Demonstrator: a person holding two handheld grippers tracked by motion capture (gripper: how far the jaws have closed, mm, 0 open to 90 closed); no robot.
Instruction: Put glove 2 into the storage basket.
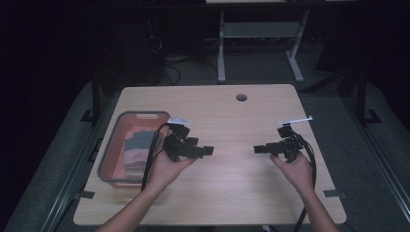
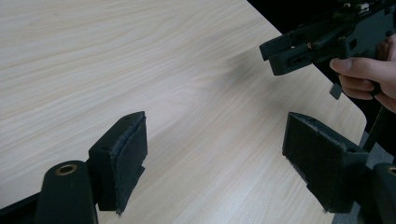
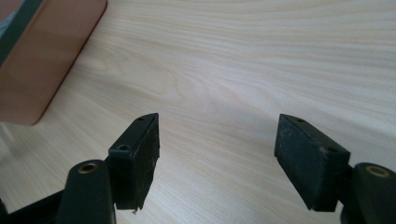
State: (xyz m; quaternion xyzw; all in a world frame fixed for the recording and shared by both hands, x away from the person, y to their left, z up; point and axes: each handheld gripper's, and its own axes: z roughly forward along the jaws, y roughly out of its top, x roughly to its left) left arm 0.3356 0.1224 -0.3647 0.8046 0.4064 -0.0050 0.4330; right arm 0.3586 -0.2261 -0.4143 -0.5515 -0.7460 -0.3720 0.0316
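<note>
The right gripper hangs over the pale wooden table, jaws spread wide with nothing between. A reddish-brown bin sits far left.

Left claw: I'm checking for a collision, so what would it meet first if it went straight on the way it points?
Probably the right claw, which faces the left claw across bare table; whether their heights line up exactly is unclear.

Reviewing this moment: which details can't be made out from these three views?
- Folded items in the basket, high view: too small and dim to identify.
- Basket in the right gripper view: cut off by the left edge.
- Right gripper in the left gripper view: its rear is cut off by the top-right edge.
</note>
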